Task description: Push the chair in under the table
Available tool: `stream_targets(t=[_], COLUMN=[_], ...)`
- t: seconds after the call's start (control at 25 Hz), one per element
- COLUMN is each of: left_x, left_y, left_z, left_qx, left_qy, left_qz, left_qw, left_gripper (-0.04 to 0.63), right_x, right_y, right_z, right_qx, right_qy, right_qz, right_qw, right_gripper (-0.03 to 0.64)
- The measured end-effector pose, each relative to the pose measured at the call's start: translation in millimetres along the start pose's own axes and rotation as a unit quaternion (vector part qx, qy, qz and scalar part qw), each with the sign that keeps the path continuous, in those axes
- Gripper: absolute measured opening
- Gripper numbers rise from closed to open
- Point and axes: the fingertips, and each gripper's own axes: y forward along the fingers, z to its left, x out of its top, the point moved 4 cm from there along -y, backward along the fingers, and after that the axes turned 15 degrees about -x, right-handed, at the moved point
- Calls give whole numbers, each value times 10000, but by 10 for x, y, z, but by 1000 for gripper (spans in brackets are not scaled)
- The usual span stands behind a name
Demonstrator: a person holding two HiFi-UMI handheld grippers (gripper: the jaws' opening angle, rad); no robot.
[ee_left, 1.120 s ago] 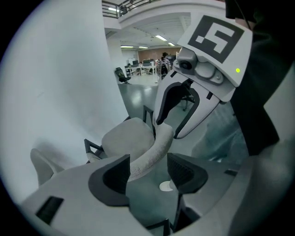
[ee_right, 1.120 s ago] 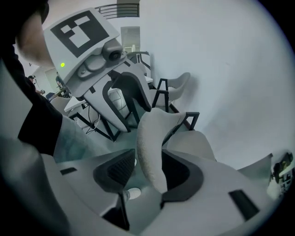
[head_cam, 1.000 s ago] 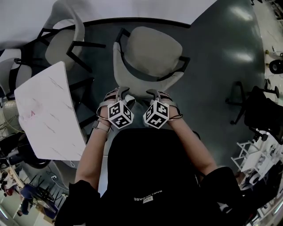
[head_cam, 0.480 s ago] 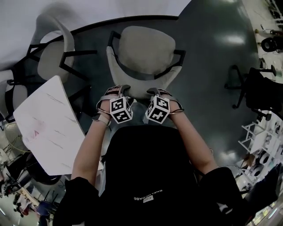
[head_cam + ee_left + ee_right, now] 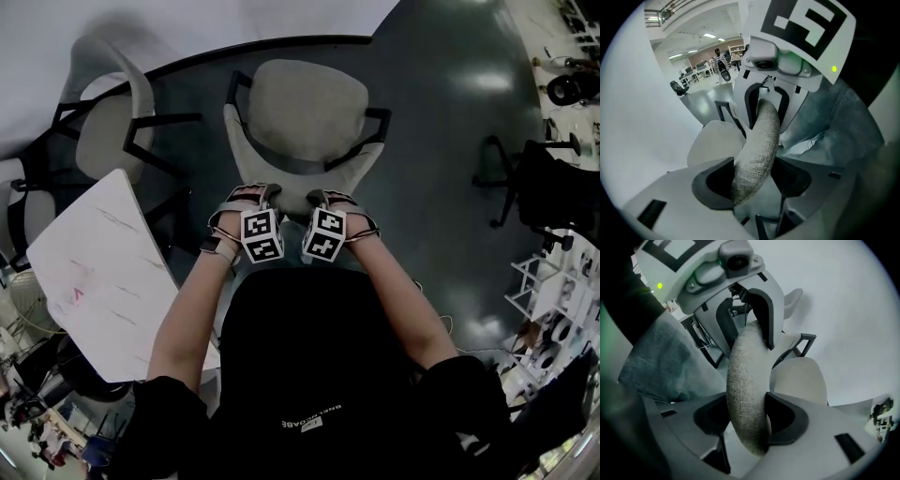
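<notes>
Left gripper [image 5: 254, 193] pinches chair [image 5: 300, 108] by backrest [image 5: 757, 154] top rim; right gripper [image 5: 324, 196] likewise, jaws just eased wider, rim between pads. Chair faces table [image 5: 187, 28], seat not yet under. Padded rim yields, frame likely stiff, light: grip suits.

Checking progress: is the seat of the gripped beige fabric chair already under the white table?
No, the whole chair sits short of the white table and its dark rim.

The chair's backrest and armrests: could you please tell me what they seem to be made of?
The backrest looks like matte grey woven fabric: a coarse weave shows along its edge. The armrests look like smooth black plastic or painted metal; the frames leave that open.
</notes>
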Motion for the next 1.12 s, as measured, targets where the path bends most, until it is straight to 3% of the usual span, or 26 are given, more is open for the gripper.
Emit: stream_targets(t=[0.28, 0.52, 0.68, 0.92, 1.12], left_x=[56, 32, 37, 50, 59], left_y=[-12, 19, 42, 48, 62], left_z=[24, 30, 30, 40, 43], left_qx=[-205, -298, -263, -301, -190], left_qy=[-38, -59, -82, -250, -433], left_qz=[5, 104, 116, 123, 176], left_qw=[9998, 9995, 9996, 9992, 9987], left_gripper=[236, 235, 235, 235, 235], right_x=[36, 52, 28, 18, 1], right_y=[324, 374, 388, 385, 378], right_z=[41, 79, 81, 80, 69], right_qx=[-133, 72, -111, -50, -272], right_qy=[-243, -321, -352, -443, -491], right_qz=[174, 224, 208, 220, 52], right_qw=[9995, 9992, 9991, 9988, 9984], right_gripper=[190, 190, 189, 186, 154])
